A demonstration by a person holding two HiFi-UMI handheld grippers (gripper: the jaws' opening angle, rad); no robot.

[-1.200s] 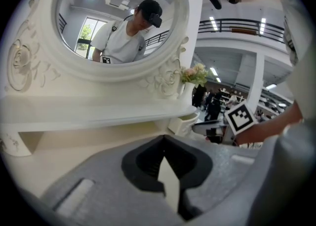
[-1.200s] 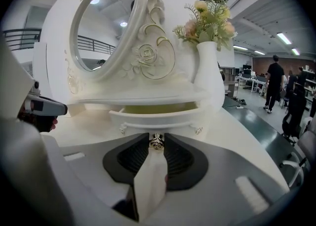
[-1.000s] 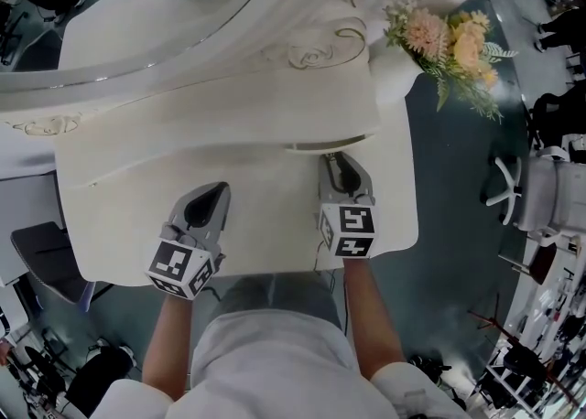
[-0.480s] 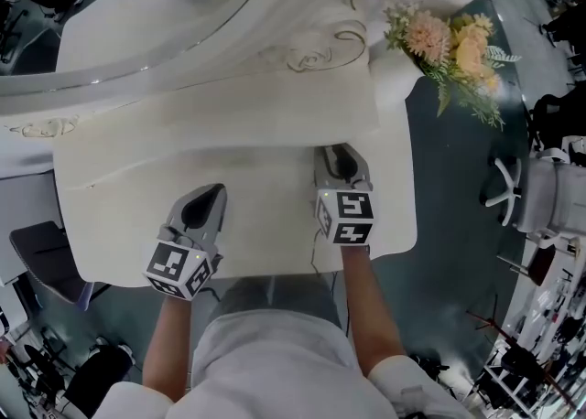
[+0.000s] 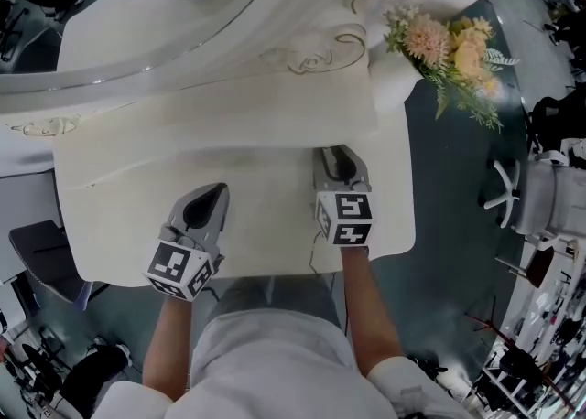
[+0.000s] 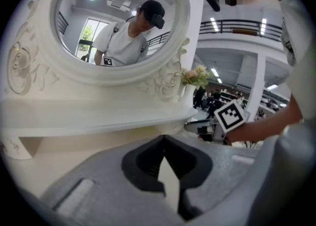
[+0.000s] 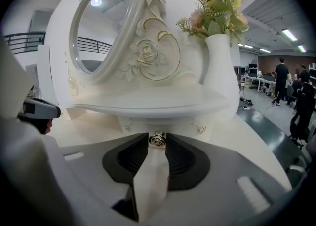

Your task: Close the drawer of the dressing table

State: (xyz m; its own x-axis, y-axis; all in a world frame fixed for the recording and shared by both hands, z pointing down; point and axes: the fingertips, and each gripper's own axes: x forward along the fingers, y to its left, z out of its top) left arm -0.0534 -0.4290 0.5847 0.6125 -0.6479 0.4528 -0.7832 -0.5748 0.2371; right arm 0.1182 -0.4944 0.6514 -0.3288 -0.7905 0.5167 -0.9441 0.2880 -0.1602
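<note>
The left gripper (image 5: 213,190) rested over the dressing table top (image 5: 110,234), jaws pressed together on nothing and back from the upper shelf (image 5: 229,106).

The right gripper (image 5: 335,152) had advanced over the last second. Its jaws pinched the knob (image 7: 158,139) of the drawer (image 7: 183,124). The curved drawer front, previously protruding past the shelf, now sat beneath the shelf lip and was hidden in the head view.

Judgement: the drawer was closed or nearly so, leaving release and withdrawal.

Clearance: bare tabletop lay behind the right gripper for a straight retreat. The vase (image 7: 219,67) of flowers stood to the right, near but apart, with the table's right edge just beyond.
</note>
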